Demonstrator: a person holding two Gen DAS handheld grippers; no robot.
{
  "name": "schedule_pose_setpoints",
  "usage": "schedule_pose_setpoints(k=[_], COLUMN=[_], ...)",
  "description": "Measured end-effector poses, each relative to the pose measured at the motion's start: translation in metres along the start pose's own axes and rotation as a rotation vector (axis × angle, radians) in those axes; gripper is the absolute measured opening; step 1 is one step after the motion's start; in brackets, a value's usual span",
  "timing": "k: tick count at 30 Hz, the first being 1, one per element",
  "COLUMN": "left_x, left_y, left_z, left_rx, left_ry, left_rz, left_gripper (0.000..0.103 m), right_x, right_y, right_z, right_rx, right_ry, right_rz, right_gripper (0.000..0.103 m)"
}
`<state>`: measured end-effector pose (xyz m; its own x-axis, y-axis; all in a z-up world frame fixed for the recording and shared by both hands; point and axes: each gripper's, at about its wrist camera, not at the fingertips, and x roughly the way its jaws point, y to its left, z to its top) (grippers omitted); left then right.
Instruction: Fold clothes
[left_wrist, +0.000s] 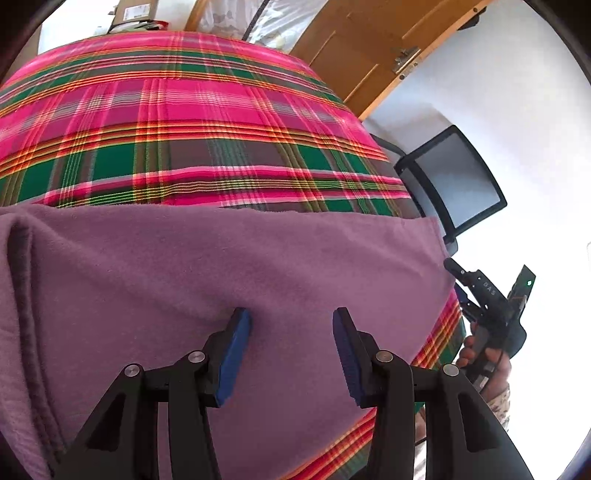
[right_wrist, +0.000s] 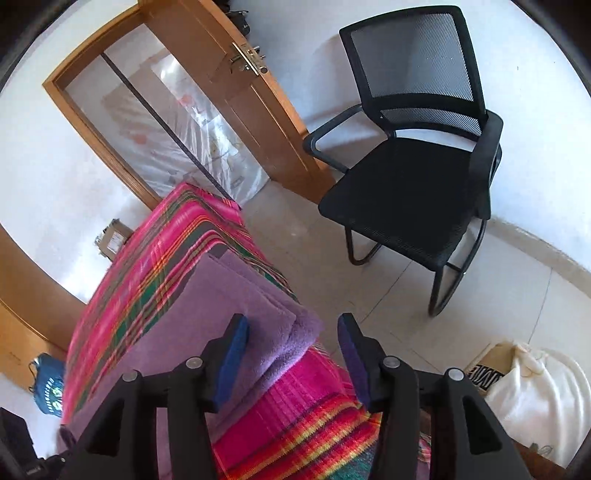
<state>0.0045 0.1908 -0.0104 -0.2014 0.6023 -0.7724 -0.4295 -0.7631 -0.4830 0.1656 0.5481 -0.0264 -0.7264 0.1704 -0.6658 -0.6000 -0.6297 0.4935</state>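
A purple fleece garment (left_wrist: 221, 273) lies spread on a table under a pink and green plaid cloth (left_wrist: 184, 110). Its left side is folded over with a seam running down (left_wrist: 26, 295). My left gripper (left_wrist: 291, 325) is open and empty, just above the purple fabric. My right gripper (right_wrist: 293, 332) is open and empty, above the garment's folded corner (right_wrist: 291, 332) at the table's edge. The right gripper also shows in the left wrist view (left_wrist: 480, 302), beside the table's right edge, held in a hand.
A black mesh chair (right_wrist: 410, 177) stands on the tiled floor right of the table. A wooden door (right_wrist: 236, 96) is behind. A white bag (right_wrist: 532, 395) and a box lie on the floor at the right. A blue bag (right_wrist: 48, 384) lies at the left.
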Motion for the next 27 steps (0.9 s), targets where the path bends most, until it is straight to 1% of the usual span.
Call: schedule_pose_setpoints(k=[2,3,4,6,8,9,11,16,27], left_x=[0.001,0.001,0.002,0.004,0.007,0.008,0.011,0.019,0.022], left_y=[-0.002,-0.004,-0.005,-0.009,-0.013,-0.016,-0.021,-0.027,-0.033], left_z=[0.001,0.001,0.002,0.003,0.004,0.005,0.006,0.005,0.006], left_rx=[0.004,0.007,0.01,0.019,0.031,0.036,0.043,0.045,0.051], left_ry=[0.003,0.004,0.006,0.016,0.026,0.031,0.042,0.066,0.074], left_rz=[0.006,0.008,0.008,0.005,0.001,-0.004,-0.017,-0.034,-0.037], left_gripper=[0.048,0.048,0.048,0.048,0.048,0.048,0.048,0.048,0.048], right_x=[0.003,0.003,0.002,0.001,-0.001,-0.003,-0.01,-0.026,-0.01], right_y=[0.001,0.002,0.003,0.008,0.011,0.012,0.014,0.018,0.012], right_z=[0.0,0.001,0.001,0.002,0.001,0.002,0.002,0.001,0.001], right_rx=[0.003,-0.001,-0.008,-0.023,-0.031,-0.027,-0.037,-0.054,-0.045], right_ry=[0.003,-0.003,-0.009,-0.023,-0.036,-0.046,-0.076,-0.122,-0.09], right_rz=[0.012,0.012,0.011,-0.001,-0.015,-0.016,-0.025,-0.013,-0.044], right_gripper=[0.051,0.049,0.044,0.042,0.032,0.029,0.012,0.011,0.01])
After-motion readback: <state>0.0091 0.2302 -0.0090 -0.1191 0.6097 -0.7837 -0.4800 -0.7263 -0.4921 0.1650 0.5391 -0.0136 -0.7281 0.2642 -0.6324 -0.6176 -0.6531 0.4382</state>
